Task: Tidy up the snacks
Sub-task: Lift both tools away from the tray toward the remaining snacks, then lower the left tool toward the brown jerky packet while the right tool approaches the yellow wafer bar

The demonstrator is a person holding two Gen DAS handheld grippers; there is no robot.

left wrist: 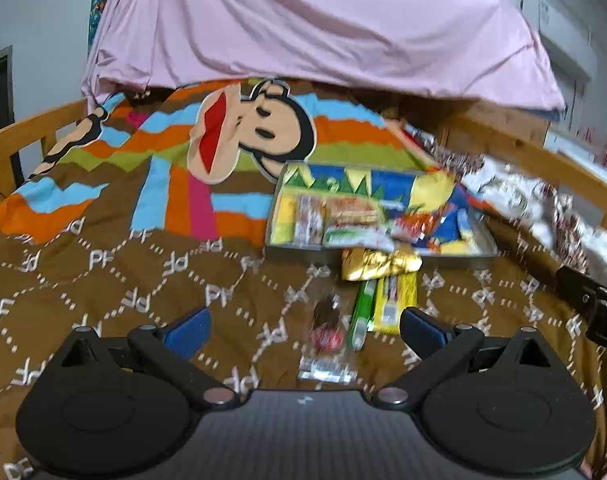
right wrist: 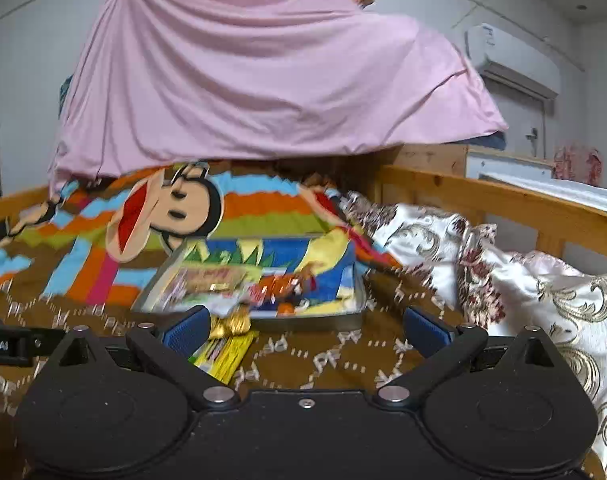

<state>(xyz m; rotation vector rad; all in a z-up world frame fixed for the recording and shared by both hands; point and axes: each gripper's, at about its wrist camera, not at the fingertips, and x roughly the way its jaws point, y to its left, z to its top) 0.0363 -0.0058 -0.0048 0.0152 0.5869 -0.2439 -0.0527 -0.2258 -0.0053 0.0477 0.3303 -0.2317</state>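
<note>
While hidden rightward, clear packet point(left wrist: 326, 344) shows left.

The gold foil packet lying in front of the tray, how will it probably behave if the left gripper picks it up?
The gold foil packet looks crinkled and puffy, so it is probably light and floppy, and would likely sag if held by one edge. Its shiny foil may slip between the pads. It rests on soft bedding, so pressing down could sink it.

Left gripper point(left wrist: 305, 330) matte black, round discs, angled linkage arms, silver rivets, blue ribbed pads point(left wrist: 187, 330), carbon-weave body with small screw, right gripper point(right wrist: 305, 326) alike, blue pads point(right wrist: 427, 326)
</note>
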